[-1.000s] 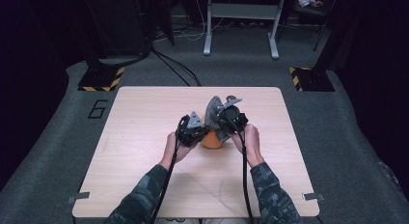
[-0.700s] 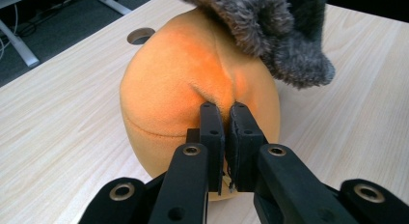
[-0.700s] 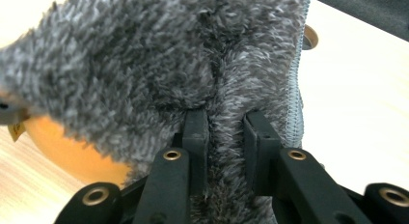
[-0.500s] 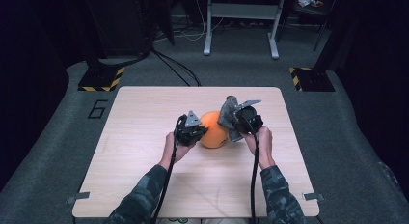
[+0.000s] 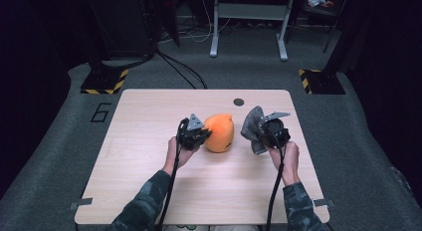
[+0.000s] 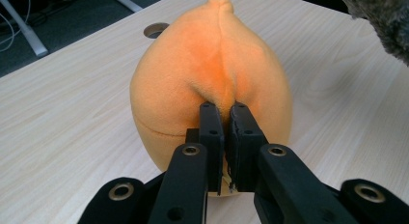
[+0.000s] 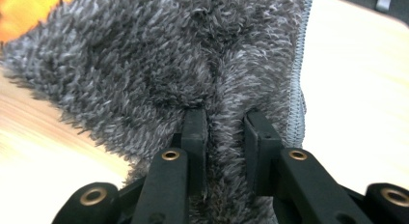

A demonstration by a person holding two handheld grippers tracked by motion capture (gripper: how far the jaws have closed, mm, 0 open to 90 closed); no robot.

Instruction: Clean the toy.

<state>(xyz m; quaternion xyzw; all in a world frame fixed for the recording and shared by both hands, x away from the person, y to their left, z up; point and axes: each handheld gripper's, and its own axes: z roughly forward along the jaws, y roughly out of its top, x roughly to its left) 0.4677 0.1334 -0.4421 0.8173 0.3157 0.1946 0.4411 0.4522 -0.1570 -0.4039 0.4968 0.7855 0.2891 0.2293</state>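
An orange plush toy [image 5: 220, 133] shaped like a fruit lies on the wooden table [image 5: 149, 141]. My left gripper [image 5: 195, 133] is at its left side, shut on a pinch of its orange fabric [image 6: 212, 74]. A grey fuzzy cover [image 5: 252, 126] hangs clear of the toy to its right, and my right gripper [image 5: 268, 134] is shut on a fold of that grey fleece [image 7: 144, 60]. A stitched hem [image 7: 296, 79] runs down the cover's edge beside the right jaw.
A round cable hole [image 5: 239, 102] sits near the table's far edge. Beyond the table are a white metal frame [image 5: 249, 22], cables on the floor and yellow-black striped feet [image 5: 104, 81]. The near half of the tabletop holds just the person's forearms.
My right gripper has pulled the grey cover off to the right, away from the orange toy, which now shows bare. The left gripper has kept its hold in place.
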